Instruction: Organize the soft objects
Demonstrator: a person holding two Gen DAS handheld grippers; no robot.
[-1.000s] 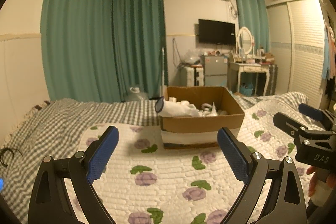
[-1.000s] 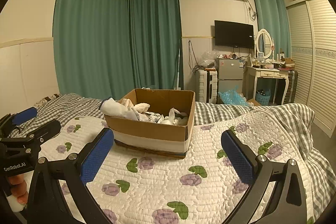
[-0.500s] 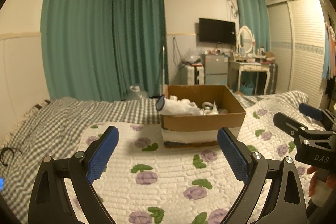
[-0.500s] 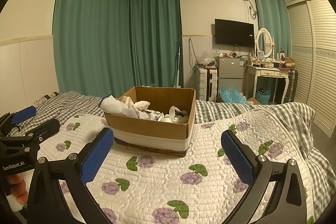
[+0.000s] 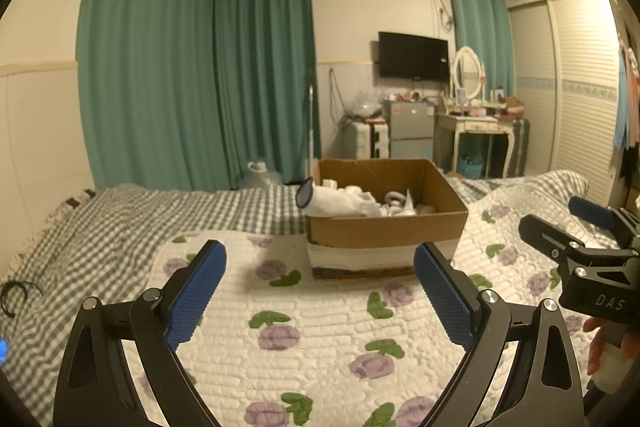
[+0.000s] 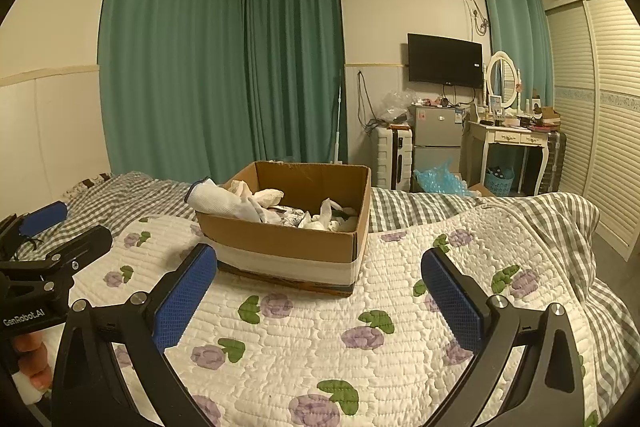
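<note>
A brown cardboard box [image 5: 384,233] [image 6: 288,247] stands on the white flowered quilt [image 5: 320,339] [image 6: 304,339] ahead of both grippers. It holds several white soft items [image 5: 396,207] [image 6: 328,219]. A white sock with a dark cuff [image 5: 328,201] [image 6: 224,201] hangs over its left rim. My left gripper [image 5: 320,291] is open and empty, short of the box. My right gripper [image 6: 320,295] is open and empty, also short of the box. Each gripper shows at the edge of the other's view, the right one [image 5: 576,239] and the left one [image 6: 48,239].
A grey checked blanket [image 5: 120,223] [image 6: 520,211] covers the bed around the quilt. Green curtains [image 5: 200,75], a small fridge [image 5: 410,131], a white dressing table [image 5: 476,131], a wall TV [image 6: 444,61] and a slatted wardrobe [image 6: 600,107] stand beyond the bed.
Both views have shifted slightly; the box sits a little lower and nearer in frame. Both grippers stay open and empty.
</note>
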